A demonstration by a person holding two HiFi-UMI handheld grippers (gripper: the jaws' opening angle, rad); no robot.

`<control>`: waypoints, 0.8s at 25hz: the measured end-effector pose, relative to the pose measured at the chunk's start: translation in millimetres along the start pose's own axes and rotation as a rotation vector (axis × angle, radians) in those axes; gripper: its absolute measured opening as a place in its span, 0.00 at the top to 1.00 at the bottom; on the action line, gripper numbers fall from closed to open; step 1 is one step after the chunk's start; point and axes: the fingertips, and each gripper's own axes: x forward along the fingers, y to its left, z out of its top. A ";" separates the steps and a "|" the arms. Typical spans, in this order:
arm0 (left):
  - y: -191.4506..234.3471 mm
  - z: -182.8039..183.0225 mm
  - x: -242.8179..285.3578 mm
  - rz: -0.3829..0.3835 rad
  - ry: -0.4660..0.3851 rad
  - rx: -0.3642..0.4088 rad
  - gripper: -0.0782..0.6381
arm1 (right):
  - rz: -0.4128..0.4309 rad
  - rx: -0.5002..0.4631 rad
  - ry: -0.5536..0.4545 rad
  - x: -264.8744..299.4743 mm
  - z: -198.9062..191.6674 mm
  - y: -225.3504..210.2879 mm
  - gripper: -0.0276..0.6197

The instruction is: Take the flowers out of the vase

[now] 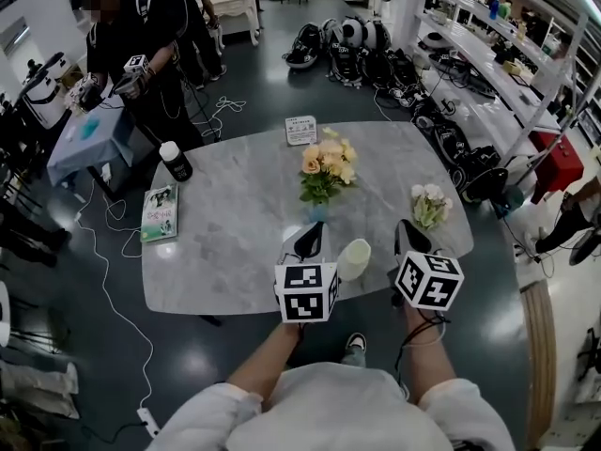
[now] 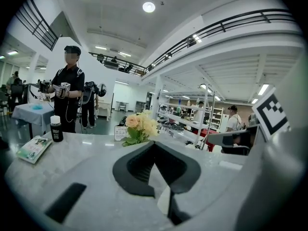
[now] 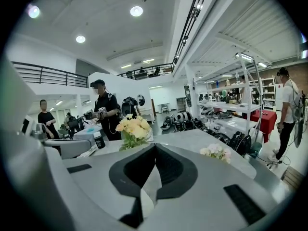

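Note:
A bunch of yellow and peach flowers [image 1: 326,163] stands upright in a small bluish vase [image 1: 317,212] at the middle of the grey marble table [image 1: 225,242]. My left gripper [image 1: 310,229] is shut and empty, just in front of the vase. To the right of it, my right gripper [image 1: 406,225] is also shut and empty. In the left gripper view the flowers [image 2: 139,126] rise behind the closed left gripper [image 2: 155,143]. The right gripper view shows the flowers [image 3: 132,129] beyond the closed right gripper [image 3: 155,146]. A small white bunch [image 1: 430,205] lies on the table to the right.
A white cup [image 1: 354,259] stands between the two grippers. A black bottle with a white cap [image 1: 175,161] and a book [image 1: 160,212] sit at the table's left, a sign card [image 1: 301,130] at its far edge. People stand beyond the table at the far left.

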 end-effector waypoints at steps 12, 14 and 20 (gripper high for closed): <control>9.2 -1.2 10.3 0.057 -0.006 -0.024 0.88 | 0.036 0.003 0.014 17.7 -0.2 -5.9 0.95; 10.3 -0.8 12.3 0.064 -0.006 -0.026 0.88 | 0.039 0.004 0.018 20.8 0.5 -7.9 0.95; 18.0 -9.0 17.7 0.088 0.008 -0.042 0.88 | 0.070 0.012 0.035 32.4 -2.8 -9.2 0.95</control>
